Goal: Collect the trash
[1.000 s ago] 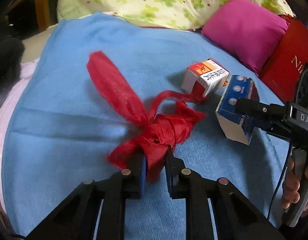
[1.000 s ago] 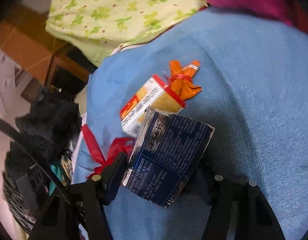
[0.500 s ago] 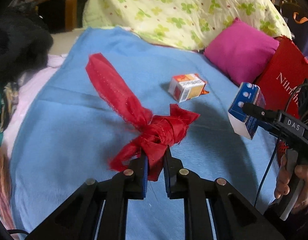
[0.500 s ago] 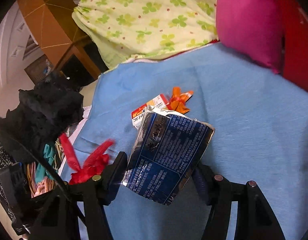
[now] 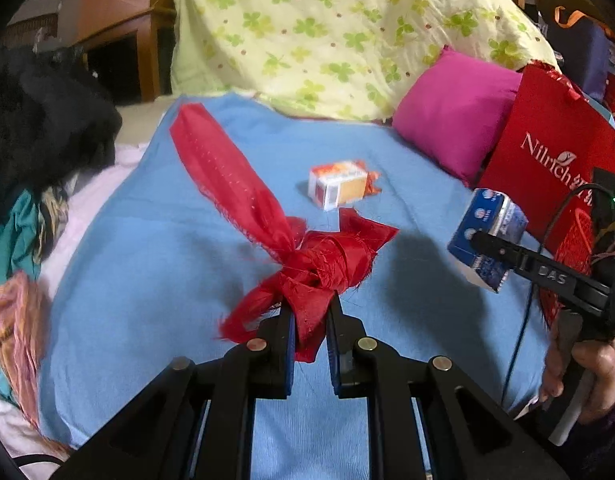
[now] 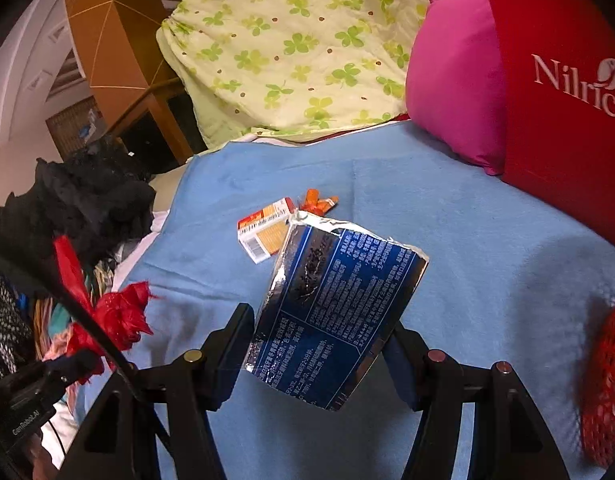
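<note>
The small orange box lies far ahead of my 2 full grippers, left pinching red ribbon, right clamping blue carton.

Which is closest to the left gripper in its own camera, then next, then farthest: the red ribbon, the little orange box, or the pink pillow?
1. The red ribbon: pinched in the left gripper, lifted above the blue blanket.
2. The little orange box: farther ahead, lying mid-blanket.
3. The pink pillow: farthest, at the far right, beside the red bag.
</note>
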A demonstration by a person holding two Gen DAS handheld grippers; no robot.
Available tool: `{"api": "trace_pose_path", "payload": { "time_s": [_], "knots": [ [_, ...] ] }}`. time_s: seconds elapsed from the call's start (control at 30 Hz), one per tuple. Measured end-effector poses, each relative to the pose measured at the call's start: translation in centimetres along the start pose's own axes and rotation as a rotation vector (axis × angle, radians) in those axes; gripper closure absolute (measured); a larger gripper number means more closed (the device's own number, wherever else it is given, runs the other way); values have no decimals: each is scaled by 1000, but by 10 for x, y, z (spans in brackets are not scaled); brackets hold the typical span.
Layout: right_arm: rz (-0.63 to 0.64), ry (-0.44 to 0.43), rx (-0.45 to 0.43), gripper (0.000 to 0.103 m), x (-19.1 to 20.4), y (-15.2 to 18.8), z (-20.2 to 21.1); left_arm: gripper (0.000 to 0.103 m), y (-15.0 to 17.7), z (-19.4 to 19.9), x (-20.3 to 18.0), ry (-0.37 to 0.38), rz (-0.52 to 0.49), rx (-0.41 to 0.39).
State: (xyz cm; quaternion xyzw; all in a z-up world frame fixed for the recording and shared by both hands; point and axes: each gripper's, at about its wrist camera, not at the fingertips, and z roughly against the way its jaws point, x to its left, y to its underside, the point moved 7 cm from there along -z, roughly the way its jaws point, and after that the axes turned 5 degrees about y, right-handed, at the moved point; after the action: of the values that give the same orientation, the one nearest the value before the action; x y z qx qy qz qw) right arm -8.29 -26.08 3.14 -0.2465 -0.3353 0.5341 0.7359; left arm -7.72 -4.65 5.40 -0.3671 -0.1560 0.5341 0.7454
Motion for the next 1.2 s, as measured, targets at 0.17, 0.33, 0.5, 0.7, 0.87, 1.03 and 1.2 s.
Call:
{"api": "trace_pose_path", "payload": {
  "time_s": [0.17,0.33,0.5,0.7,0.87,1.03,1.2],
  "knots": [
    [-14,15,40,38,-1,29,7,89,24,-19,17,18,52,41],
    [12,57,68,38,8,44,-4,89,39,-40,29,52,59,46],
    [54,74,85,37,26,51,-23,88,60,-54,42,48,11,29],
    [103,90,78,37,48,59,-37,88,52,-54,42,107,38,-6],
    [129,81,64,37,60,56,-39,88,49,-46,36,83,-16,-55],
    [160,87,55,37,62,48,-24,88,46,-44,42,86,-1,-67],
    [155,112,27,37,45,35,0,88,46,-43,40,79,-9,-69]
  ]
}}
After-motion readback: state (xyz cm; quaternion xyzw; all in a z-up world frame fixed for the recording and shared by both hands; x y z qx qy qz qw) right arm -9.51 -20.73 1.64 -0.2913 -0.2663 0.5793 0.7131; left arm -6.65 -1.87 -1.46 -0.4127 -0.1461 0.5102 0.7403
